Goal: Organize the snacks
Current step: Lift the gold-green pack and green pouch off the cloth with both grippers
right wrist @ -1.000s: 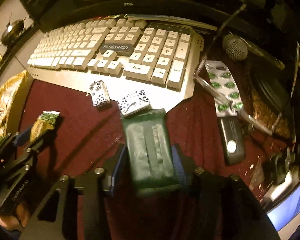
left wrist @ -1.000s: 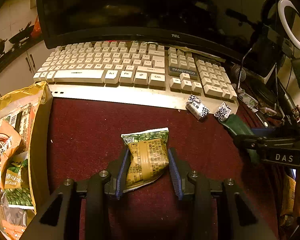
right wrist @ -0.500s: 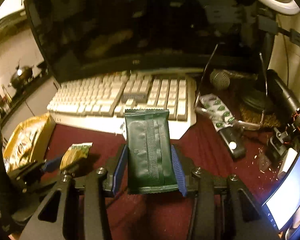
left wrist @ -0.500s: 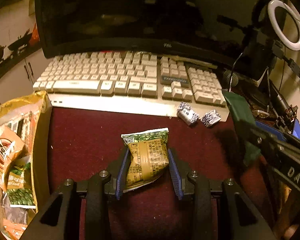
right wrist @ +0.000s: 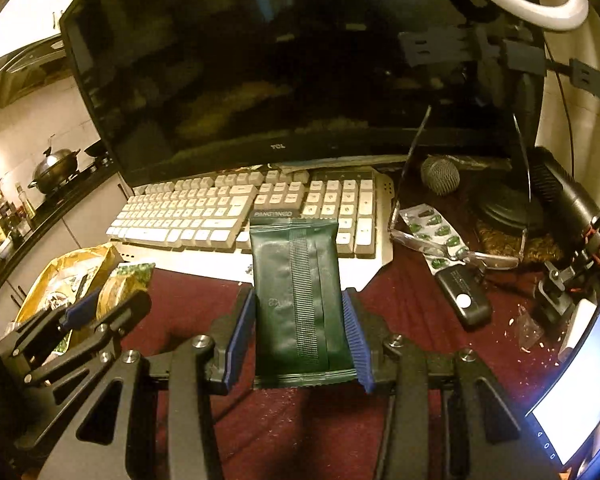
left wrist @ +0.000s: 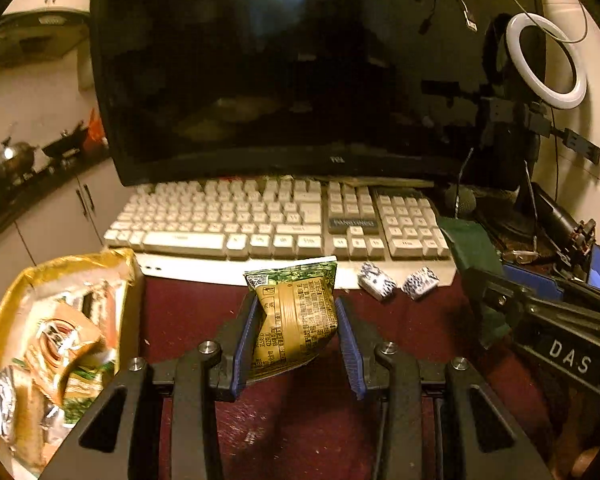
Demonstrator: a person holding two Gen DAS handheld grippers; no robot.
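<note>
Left gripper (left wrist: 295, 334) is clamped on a gold-green pack (left wrist: 295, 316), blue pads pressing its sides so the pack buckles a little. It is clear of the red mat (left wrist: 187, 312). Right gripper (right wrist: 297, 320) is clamped on a dark green pack (right wrist: 297, 296), held upright by its long edges, seam facing the camera — a side grip that leaves the bottom end free to go in first.

Judgement: both packs are meant for the gold box (left wrist: 129, 280), which sits at the mat's left edge and already holds several snacks. Two small spotted candies (left wrist: 398, 284) lie loose by the keyboard (left wrist: 259, 224), not yet sorted.

Room: open mat between grippers and box. The keyboard bounds the far side; glasses (right wrist: 456, 248) and clutter crowd the right — best kept away from. The box is fairly full, so its near wall may catch a low pack.
</note>
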